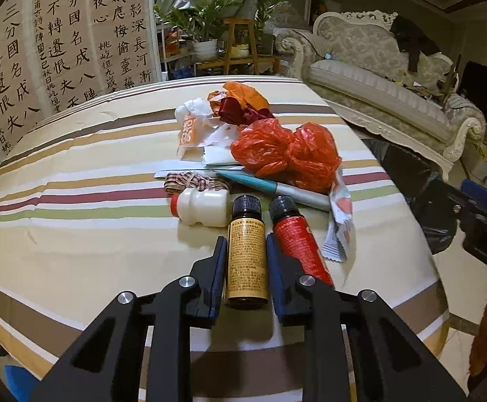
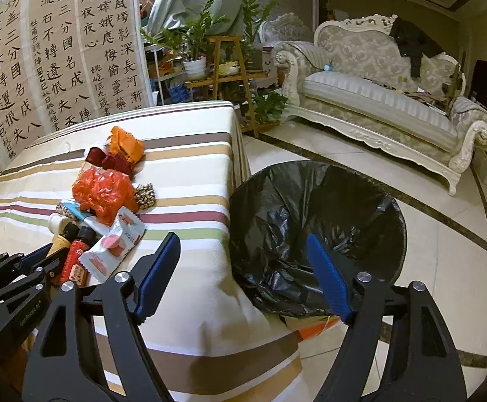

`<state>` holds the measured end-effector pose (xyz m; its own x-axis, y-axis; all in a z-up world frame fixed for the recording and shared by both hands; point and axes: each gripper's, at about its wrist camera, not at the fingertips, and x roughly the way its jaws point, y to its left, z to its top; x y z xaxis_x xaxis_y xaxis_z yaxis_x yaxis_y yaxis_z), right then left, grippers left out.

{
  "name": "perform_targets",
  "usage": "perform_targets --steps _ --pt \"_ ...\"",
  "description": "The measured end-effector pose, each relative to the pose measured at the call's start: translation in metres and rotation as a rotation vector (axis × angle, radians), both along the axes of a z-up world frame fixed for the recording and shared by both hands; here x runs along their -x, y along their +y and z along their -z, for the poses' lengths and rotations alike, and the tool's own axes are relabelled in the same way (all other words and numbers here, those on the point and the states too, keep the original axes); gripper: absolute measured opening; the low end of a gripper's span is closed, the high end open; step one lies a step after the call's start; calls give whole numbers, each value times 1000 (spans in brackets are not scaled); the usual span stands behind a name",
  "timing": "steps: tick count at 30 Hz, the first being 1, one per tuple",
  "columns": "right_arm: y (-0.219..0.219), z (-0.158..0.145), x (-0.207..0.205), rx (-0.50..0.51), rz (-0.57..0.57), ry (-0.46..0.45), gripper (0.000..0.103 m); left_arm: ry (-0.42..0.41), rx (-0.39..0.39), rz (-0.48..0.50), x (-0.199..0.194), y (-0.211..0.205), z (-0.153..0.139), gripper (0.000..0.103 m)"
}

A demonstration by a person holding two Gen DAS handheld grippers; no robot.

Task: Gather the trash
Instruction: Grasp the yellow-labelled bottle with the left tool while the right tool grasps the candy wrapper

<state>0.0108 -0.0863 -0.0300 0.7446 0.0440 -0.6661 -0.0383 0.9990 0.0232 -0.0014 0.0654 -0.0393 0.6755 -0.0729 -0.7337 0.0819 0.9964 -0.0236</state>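
Note:
A brown bottle with a yellow label (image 1: 246, 254) lies on the striped tablecloth (image 1: 76, 234). My left gripper (image 1: 246, 238) is shut on it, a blue pad against each side. Right beside it lies a red bottle with a black cap (image 1: 297, 241). Beyond them are a small white bottle (image 1: 203, 206), a twine bundle (image 1: 193, 181), a teal pen (image 1: 270, 187), a crumpled red plastic bag (image 1: 283, 154) and a snack wrapper (image 1: 340, 221). My right gripper (image 2: 242, 238) stands open and empty over the table's edge, next to the black-lined bin (image 2: 310, 207).
Orange and dark red scraps (image 1: 243, 100) and a white wrapper (image 1: 196, 127) lie at the back of the pile. The bin stands on the tiled floor right of the table. A pale sofa (image 2: 377, 100), potted plants (image 2: 196, 40) and calligraphy sheets (image 2: 59, 50) stand beyond.

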Motion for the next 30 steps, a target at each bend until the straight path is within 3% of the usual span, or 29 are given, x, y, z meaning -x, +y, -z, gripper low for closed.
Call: perform_targets --steps 12,22,26,28,30 --pt "38 -3 -2 -7 -78 25 70 -65 12 -32 14 17 -20 25" --pt "92 10 -13 35 -151 76 70 -74 11 -123 11 59 -15 25" --pt "96 17 -16 40 -162 114 54 -72 29 -130 10 67 -13 25" --pt "95 19 -16 29 -165 127 41 -69 37 -127 9 68 -11 25" --pt "93 20 -15 27 -161 134 39 -66 46 -123 8 68 -10 25"
